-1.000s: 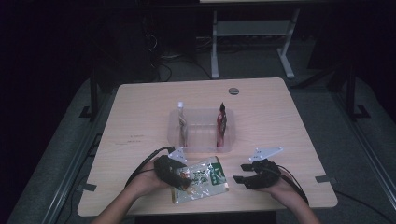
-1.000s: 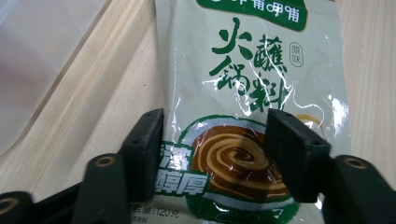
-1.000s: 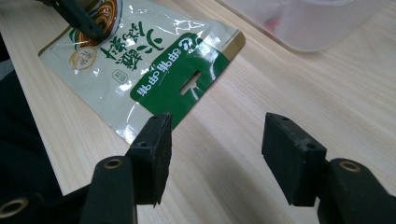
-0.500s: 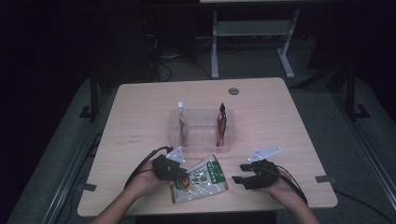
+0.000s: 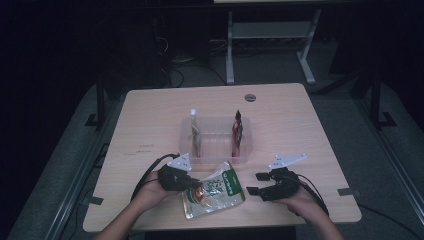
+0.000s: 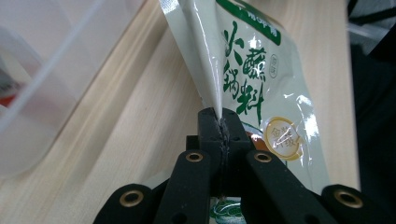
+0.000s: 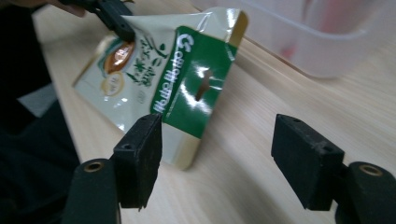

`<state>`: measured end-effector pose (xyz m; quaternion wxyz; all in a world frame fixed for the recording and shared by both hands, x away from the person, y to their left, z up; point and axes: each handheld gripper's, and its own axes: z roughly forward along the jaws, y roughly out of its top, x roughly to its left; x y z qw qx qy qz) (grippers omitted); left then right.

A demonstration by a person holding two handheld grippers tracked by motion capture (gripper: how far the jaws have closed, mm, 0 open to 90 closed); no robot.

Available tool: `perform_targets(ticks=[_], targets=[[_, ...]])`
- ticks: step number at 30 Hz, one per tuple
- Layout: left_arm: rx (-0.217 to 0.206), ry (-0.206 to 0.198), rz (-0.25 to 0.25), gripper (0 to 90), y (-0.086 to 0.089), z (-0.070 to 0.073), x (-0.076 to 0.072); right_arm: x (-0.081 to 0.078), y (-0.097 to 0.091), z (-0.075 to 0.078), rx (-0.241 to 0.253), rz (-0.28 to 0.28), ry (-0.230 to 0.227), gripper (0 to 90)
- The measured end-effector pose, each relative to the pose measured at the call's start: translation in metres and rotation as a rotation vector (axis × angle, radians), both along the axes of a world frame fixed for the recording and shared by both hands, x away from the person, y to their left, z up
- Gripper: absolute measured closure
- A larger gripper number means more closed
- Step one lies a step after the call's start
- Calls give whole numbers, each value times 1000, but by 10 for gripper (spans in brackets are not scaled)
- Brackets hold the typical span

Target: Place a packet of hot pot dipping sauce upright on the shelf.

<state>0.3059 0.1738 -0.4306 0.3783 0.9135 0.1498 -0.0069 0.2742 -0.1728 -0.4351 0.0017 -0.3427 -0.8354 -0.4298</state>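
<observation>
Pouch (image 5: 214,194), glossy cream with green band, lies near the table's (image 5: 150,110) front edge; my left gripper (image 5: 196,184) pinches its edge, right gripper (image 5: 256,183) gapes.

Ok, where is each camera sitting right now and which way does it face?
High view: above the person's side, looking forward and down at the table; both forearms and hand-held grippers enter from below.
Left gripper view: on the left hand-held gripper, looking along its shut jaws, which pinch the green-and-white sauce packet.
Right gripper view: on the right hand-held gripper, facing the packet between open jaws.
Shared: all three show the packet and the clear plastic bin.
</observation>
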Motion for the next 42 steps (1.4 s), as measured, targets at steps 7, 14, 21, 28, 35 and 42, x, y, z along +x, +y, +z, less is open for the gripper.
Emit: perform_targets(ticks=[7,14,21,28,35,42], targets=[[-75,-27,-20,898,13,16,-5,0,12,5,50,81,-5,259],[-102,-51,-36,898,20,24,-9,18,26,11,127,125,17,282],[-126,-72,-36,899,21,29,-11,33,47,14,165,206,35,296],[-131,-84,-47,899,20,31,-14,31,52,10,179,238,35,376],[-130,-85,-57,898,18,31,-14,28,52,11,197,261,30,481],[-141,-84,-44,898,21,30,-12,27,50,14,221,263,26,600]])
